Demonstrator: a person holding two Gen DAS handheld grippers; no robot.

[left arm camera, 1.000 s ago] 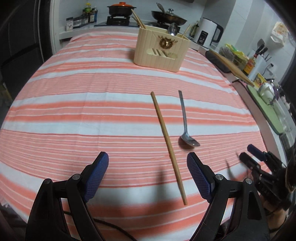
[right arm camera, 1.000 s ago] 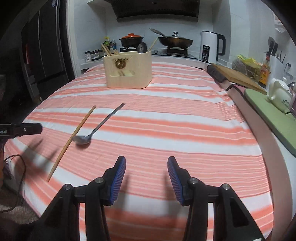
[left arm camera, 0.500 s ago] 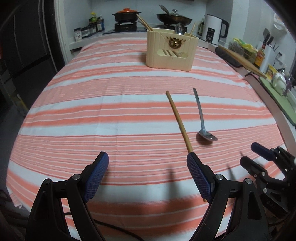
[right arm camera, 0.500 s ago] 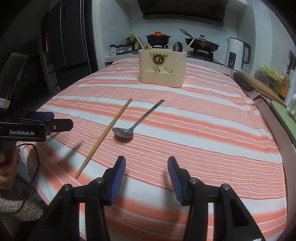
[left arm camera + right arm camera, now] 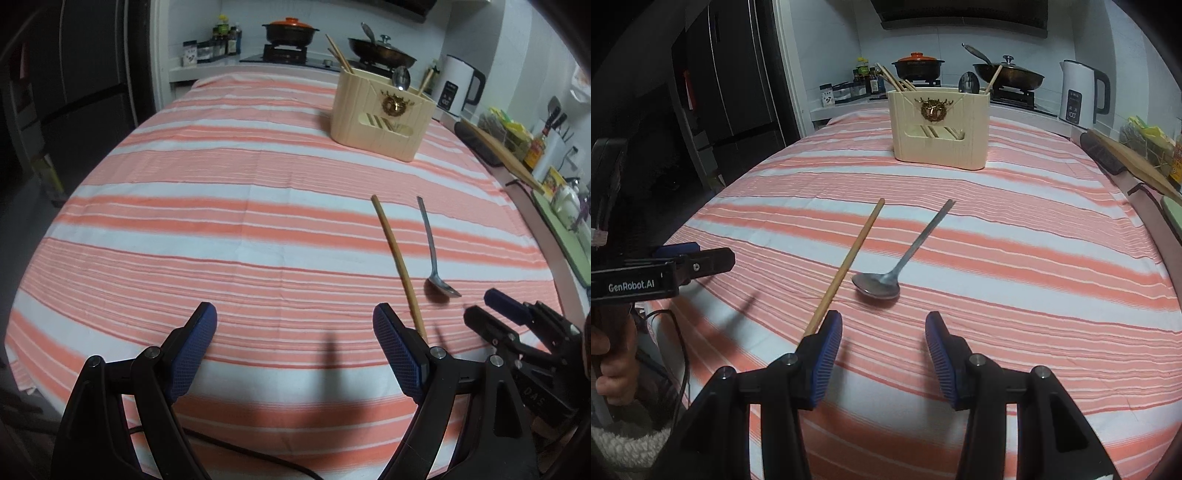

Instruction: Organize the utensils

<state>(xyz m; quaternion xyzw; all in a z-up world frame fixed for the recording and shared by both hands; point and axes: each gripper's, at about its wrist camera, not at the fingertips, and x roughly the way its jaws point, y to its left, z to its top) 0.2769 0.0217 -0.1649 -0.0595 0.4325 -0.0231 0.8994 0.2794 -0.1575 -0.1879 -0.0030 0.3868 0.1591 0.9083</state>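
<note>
A wooden chopstick [image 5: 396, 254] [image 5: 849, 258] and a metal spoon [image 5: 433, 254] [image 5: 905, 258] lie side by side on the striped cloth. A cream utensil holder [image 5: 382, 110] [image 5: 940, 127] stands at the far side with chopsticks and a spoon in it. My left gripper [image 5: 295, 347] is open and empty, left of the chopstick's near end. My right gripper [image 5: 883, 349] is open and empty, just short of the spoon's bowl; it also shows in the left wrist view [image 5: 491, 308]. The left gripper shows at the left of the right wrist view [image 5: 701, 254].
The table carries an orange-and-white striped cloth [image 5: 221, 229] [image 5: 1034, 258]. Behind it are a stove with a pot [image 5: 918, 66] and a pan [image 5: 1008, 75], a white kettle [image 5: 1078, 96], and a cutting board [image 5: 1134, 164] on the right counter.
Both grippers have swung left across the table. The spoon and chopstick now sit centred ahead of the right gripper and to the right of the left one. The utensils have not moved.
</note>
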